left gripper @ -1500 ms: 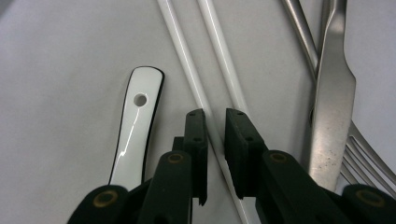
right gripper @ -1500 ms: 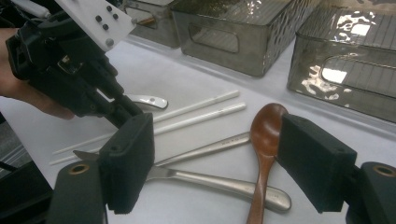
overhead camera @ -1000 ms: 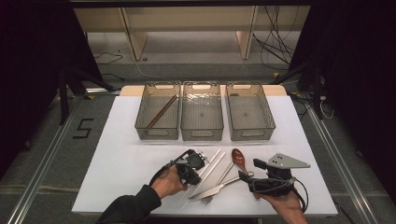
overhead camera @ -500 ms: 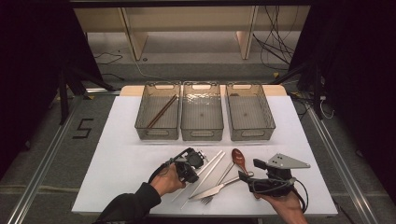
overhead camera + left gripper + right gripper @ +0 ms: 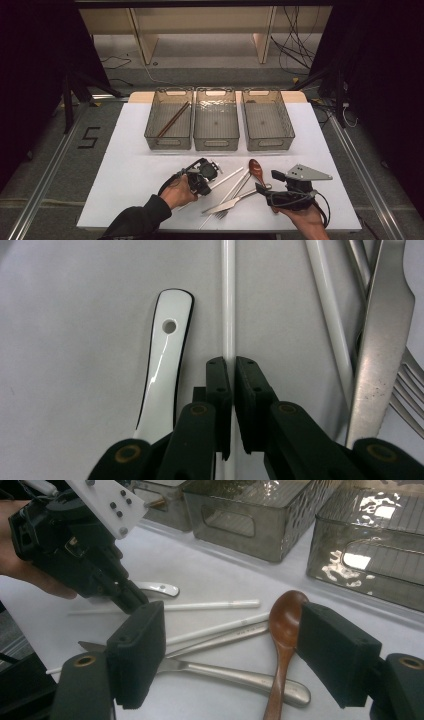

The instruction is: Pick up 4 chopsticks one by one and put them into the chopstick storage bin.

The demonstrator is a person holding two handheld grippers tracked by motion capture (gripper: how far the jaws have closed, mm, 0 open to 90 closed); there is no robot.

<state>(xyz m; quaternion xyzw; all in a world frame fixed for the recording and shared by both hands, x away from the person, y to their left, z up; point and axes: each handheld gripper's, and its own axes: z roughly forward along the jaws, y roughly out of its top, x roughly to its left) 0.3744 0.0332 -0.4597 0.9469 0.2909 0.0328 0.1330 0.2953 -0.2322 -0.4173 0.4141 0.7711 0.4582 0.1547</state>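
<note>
My left tool [image 5: 229, 371] is clenched on a white chopstick [image 5: 228, 295] lying on the counter [image 5: 125, 165], beside what seems a white spoon handle [image 5: 162, 365]. My right tool [image 5: 230, 650] hangs released above the wooden spoon [image 5: 282, 635].

The left gripper [image 5: 229, 370] hides the white chopstick's [image 5: 228, 300] near end; the white spoon's [image 5: 162, 365] bowl is hidden too.

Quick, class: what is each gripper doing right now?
Left gripper: closed on the white chopstick.
Right gripper: open, holding nothing, above the wooden spoon.
</note>
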